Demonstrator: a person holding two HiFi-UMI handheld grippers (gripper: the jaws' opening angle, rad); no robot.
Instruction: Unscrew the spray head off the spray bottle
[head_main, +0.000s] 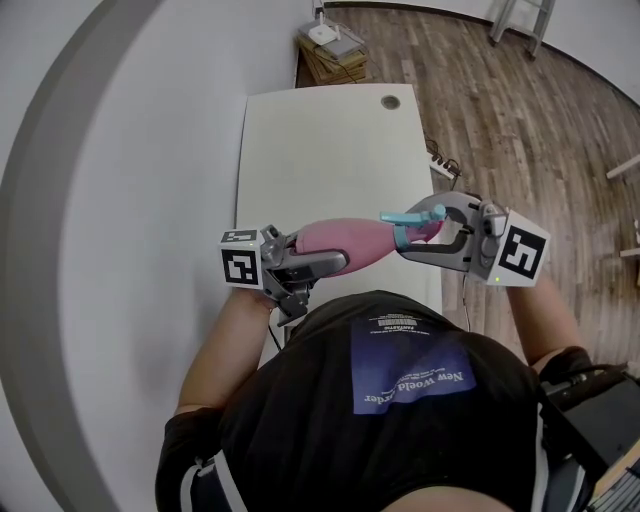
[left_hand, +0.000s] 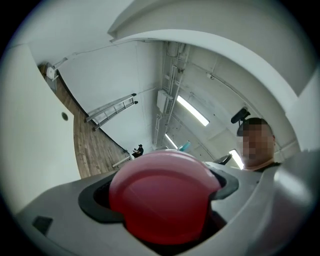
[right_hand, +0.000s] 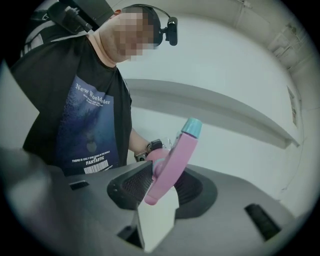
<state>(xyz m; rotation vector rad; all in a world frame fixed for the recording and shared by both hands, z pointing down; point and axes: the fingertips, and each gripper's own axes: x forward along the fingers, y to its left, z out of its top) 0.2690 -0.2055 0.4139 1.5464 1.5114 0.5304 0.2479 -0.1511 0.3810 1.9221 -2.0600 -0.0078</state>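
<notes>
only overhead, spray bottle (head_main: 345, 240) spans left gripper (head_main: 320, 262), right gripper (head_main: 415, 236), seemingly clamped

The spray bottle (head_main: 345, 240) lies level between the two claws, above the near end of the counter (head_main: 330, 150); its base end sits gripped inside the left claw (head_main: 318, 262); the spray head (head_main: 412, 228), at the bottle's other end, is clamped between the jaws of the right claw (head_main: 432, 238), with its nozzle end sticking out past them; beyond both claws the counter runs away, a cable hole (head_main: 390, 102) near its far right corner; past that far edge a box (head_main: 330, 50) stands on the floor (head_main: 520, 120); cables (head_main: 445, 165) lie on the floor beyond the right claw, beside the counter's right edge.
</notes>
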